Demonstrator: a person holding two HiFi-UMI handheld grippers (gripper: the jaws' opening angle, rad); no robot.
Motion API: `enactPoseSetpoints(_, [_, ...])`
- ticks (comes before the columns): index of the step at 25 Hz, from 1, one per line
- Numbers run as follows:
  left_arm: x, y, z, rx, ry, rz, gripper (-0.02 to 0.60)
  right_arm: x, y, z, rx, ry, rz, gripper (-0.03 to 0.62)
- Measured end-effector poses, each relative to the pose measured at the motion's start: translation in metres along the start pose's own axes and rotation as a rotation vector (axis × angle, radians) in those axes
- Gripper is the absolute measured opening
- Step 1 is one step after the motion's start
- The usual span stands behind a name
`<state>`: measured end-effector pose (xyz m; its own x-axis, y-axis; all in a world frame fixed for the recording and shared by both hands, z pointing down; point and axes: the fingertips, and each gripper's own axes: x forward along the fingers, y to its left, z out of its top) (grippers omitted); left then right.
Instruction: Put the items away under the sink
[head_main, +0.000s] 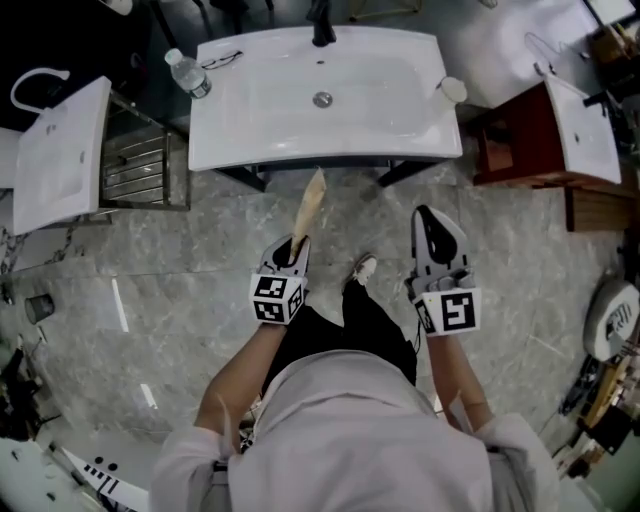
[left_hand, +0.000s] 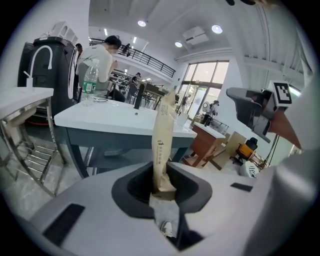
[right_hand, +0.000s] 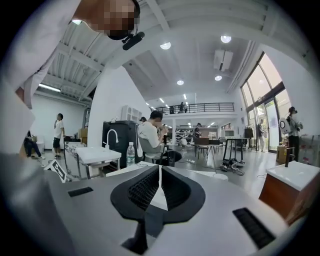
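A white sink basin (head_main: 320, 100) on dark legs stands ahead of me, also in the left gripper view (left_hand: 115, 117). On its top are a water bottle (head_main: 188, 74), a pair of glasses (head_main: 222, 60) and a small round white item (head_main: 453, 90). My left gripper (head_main: 298, 246) is shut on a long beige paper packet (head_main: 309, 208), which points toward the sink's front edge. In the left gripper view the packet (left_hand: 162, 142) stands upright between the jaws (left_hand: 161, 175). My right gripper (head_main: 428, 222) hovers to the right, shut and empty, its jaws nearly touching (right_hand: 159, 186).
A second white basin (head_main: 60, 150) with a metal rack (head_main: 140, 168) stands at the left. A brown wooden cabinet (head_main: 515, 140) with a white top is at the right. My shoe (head_main: 364, 267) is on the grey stone floor. People sit and stand in the background.
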<state>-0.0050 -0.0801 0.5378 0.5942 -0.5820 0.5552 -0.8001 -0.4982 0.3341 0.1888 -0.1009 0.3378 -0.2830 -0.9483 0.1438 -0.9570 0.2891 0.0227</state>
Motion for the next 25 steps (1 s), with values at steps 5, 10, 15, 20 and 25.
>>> enactPoseSetpoints(5, [0.026, 0.003, -0.032, -0.054, 0.024, 0.004, 0.06, 0.029, 0.016, -0.028, -0.005, 0.003, 0.068, 0.041])
enactPoseSetpoints(10, [0.053, 0.026, -0.067, -0.078, 0.053, 0.017, 0.06, 0.041, 0.02, -0.067, 0.01, 0.056, 0.042, 0.041])
enactPoseSetpoints(15, [0.081, 0.043, -0.092, -0.081, 0.075, 0.031, 0.06, 0.048, 0.016, -0.095, 0.031, 0.058, 0.019, 0.041])
enactPoseSetpoints(20, [0.101, 0.065, -0.103, -0.094, 0.068, 0.048, 0.06, 0.052, 0.017, -0.13, 0.014, 0.091, 0.014, 0.041])
enactPoseSetpoints(25, [0.131, 0.078, -0.125, -0.126, 0.067, 0.069, 0.06, 0.058, 0.011, -0.172, 0.03, 0.096, 0.023, 0.041])
